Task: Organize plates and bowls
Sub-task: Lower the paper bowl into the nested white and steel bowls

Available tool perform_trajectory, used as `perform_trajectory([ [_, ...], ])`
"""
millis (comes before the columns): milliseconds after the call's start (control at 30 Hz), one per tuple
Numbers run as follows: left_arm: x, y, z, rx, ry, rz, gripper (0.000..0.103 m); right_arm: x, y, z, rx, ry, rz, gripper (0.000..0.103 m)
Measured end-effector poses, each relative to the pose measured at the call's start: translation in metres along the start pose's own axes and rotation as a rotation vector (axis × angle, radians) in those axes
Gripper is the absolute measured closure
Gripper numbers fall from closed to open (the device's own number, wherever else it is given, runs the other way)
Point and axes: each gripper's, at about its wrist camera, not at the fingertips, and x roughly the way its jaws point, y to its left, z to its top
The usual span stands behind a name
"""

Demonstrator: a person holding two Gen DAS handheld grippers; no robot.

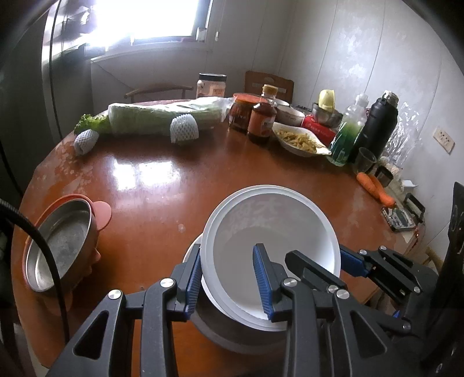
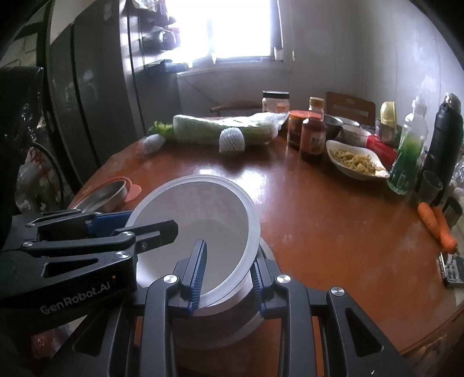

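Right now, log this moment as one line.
left gripper: shut on white bowl rim | right gripper: shut on rim | bowl: tilted over grey dish

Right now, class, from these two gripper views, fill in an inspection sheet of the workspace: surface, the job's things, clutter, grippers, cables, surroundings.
Surface: round glossy wooden table, worn patches near its left edge.
Job's things: white plastic bowl, tilted, over a grey bowl beneath; steel bowl with pink rim apart at the left.
Clutter: wrapped cabbage, sauce bottle, dish of food, black flask, carrots.
Grippers: left gripper shut on the white bowl's left rim; right gripper shut on its right rim.
Cables: black cable crossing the steel bowl.
Surroundings: bright window, chair, wall socket.
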Motion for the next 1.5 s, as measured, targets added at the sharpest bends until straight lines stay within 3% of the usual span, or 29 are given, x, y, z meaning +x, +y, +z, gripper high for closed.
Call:
perform_trajectory([
  [633, 0.015, 0.002, -0.005, 0.011, 0.027, 0.017, 0.069, 0.019, -0.001, -0.006, -0.016, 0.045, -0.025, 0.072],
  [1500, 0.001, 0.007, -0.003, -0.005, -0.013, -0.005, 0.068, 0.012, -0.004, -0.003, -0.003, 0.026, -0.05, 0.058],
])
